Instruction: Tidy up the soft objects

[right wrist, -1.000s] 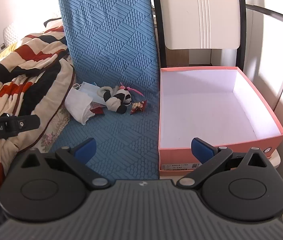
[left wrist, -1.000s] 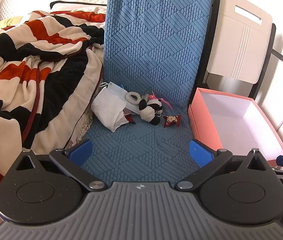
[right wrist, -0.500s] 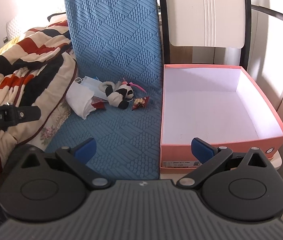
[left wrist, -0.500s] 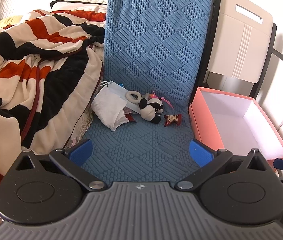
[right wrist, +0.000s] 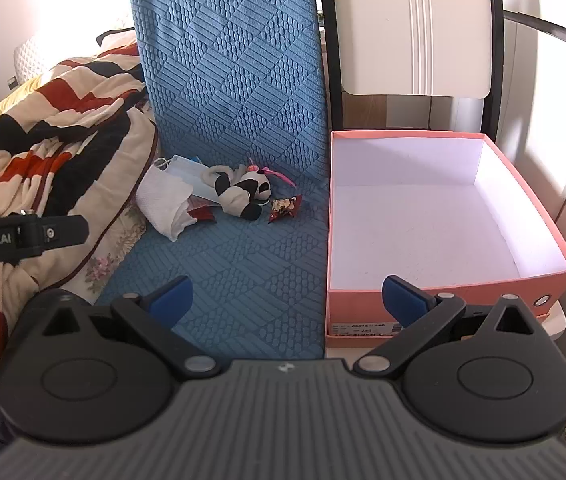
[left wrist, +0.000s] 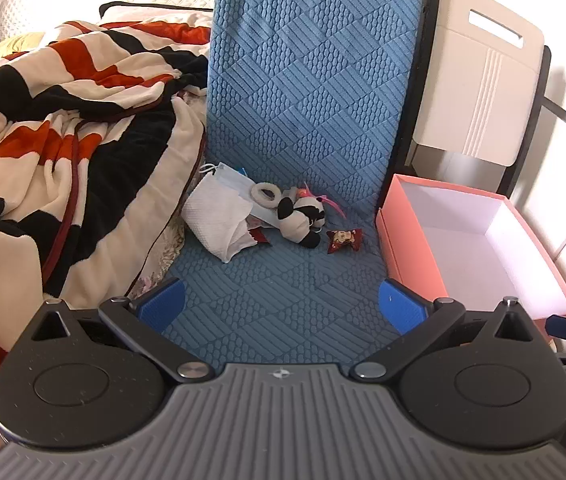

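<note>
Blue mat [left wrist: 283,288], empty pink box [right wrist: 443,292] beside plush panda [left wrist: 303,220]; left gripper [left wrist: 281,304] and right gripper [right wrist: 287,298] both spread apart

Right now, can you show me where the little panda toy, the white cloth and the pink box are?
panda toy [right wrist: 243,194]: right wrist view, on its white belly.
white cloth [left wrist: 215,216]: left wrist view, on the middle of the folded bundle.
pink box [right wrist: 435,298]: right wrist view, on its near outer wall.

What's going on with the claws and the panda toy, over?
Left claw open, empty. Right claw open, empty. Panda toy untouched on blue mat, pink box bare. Nothing blocking.
</note>
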Demonstrator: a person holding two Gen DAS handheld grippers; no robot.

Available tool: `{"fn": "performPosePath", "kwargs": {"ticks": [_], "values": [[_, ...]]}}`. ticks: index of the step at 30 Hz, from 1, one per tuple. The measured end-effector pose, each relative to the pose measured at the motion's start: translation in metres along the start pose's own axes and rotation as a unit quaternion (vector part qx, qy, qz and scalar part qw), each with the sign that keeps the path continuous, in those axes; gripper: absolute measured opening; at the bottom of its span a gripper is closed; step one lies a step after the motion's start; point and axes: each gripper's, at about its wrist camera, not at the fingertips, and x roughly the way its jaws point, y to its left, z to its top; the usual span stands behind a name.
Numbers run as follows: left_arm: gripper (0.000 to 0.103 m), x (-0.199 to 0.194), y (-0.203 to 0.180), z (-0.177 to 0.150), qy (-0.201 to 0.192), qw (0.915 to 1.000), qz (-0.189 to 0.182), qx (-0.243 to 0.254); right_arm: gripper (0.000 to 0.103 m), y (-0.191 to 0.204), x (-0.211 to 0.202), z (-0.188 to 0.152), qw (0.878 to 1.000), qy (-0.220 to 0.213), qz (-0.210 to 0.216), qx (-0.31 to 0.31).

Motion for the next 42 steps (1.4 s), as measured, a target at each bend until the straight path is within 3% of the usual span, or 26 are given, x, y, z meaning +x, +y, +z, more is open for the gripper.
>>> {"fn": "performPosePath", "kwargs": {"ticks": [18, 34, 42], "values": [[0.103, 0.004, 0.001, -0.001, 0.003, 1.0, 0.001, -0.004, 0.103, 0.001, -0.001, -0.003, 1.0, 0.005, 0.001, 0.005], [0.103, 0.036, 0.005, -0.008, 0.028, 0.9996, -0.008, -0.005, 0.103, 0.006, 0.021, -0.009, 1.0, 0.024, -0.005, -0.019], [0.103, 0.058, 0.012, -0.006, 0.034, 0.9994, 0.001, -0.005, 0.103, 0.0, 0.041, -0.005, 1.0, 0.028, -0.008, -0.002]]}}
